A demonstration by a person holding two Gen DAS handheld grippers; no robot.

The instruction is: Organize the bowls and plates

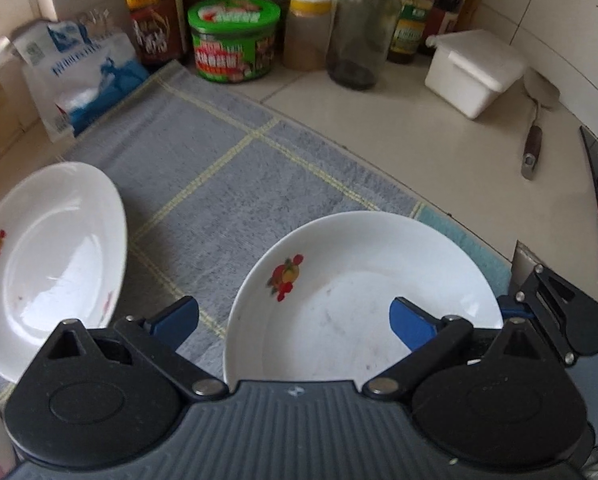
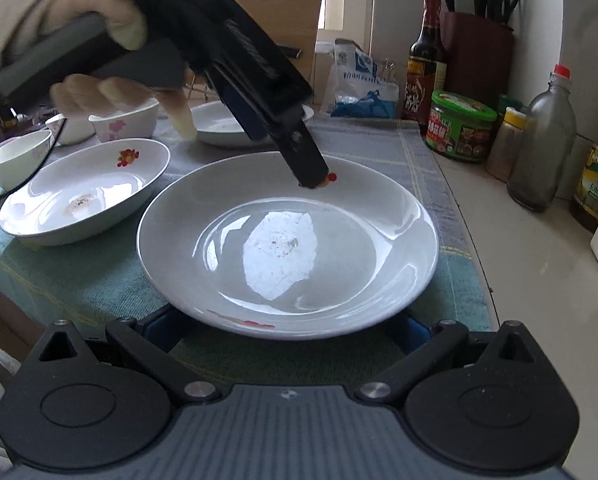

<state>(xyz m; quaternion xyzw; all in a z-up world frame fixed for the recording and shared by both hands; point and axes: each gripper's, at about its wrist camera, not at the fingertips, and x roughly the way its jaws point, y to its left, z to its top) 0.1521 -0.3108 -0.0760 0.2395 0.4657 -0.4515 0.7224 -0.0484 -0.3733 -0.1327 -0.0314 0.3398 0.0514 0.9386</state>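
A white plate with a red fruit print lies on the grey-blue cloth. My left gripper is open over it, one blue finger above the plate's inside and the other off its left rim; it shows from outside in the right wrist view, its tip at the plate's far rim. My right gripper is open, with the plate's near rim between its fingers. A second matching plate lies to the left. Small bowls stand behind it.
Along the back stand a dark sauce bottle, a green tub, a yellow-lidded jar, a glass bottle, a white lidded box and a blue-white bag. A spatula lies on the counter. A third plate sits further back.
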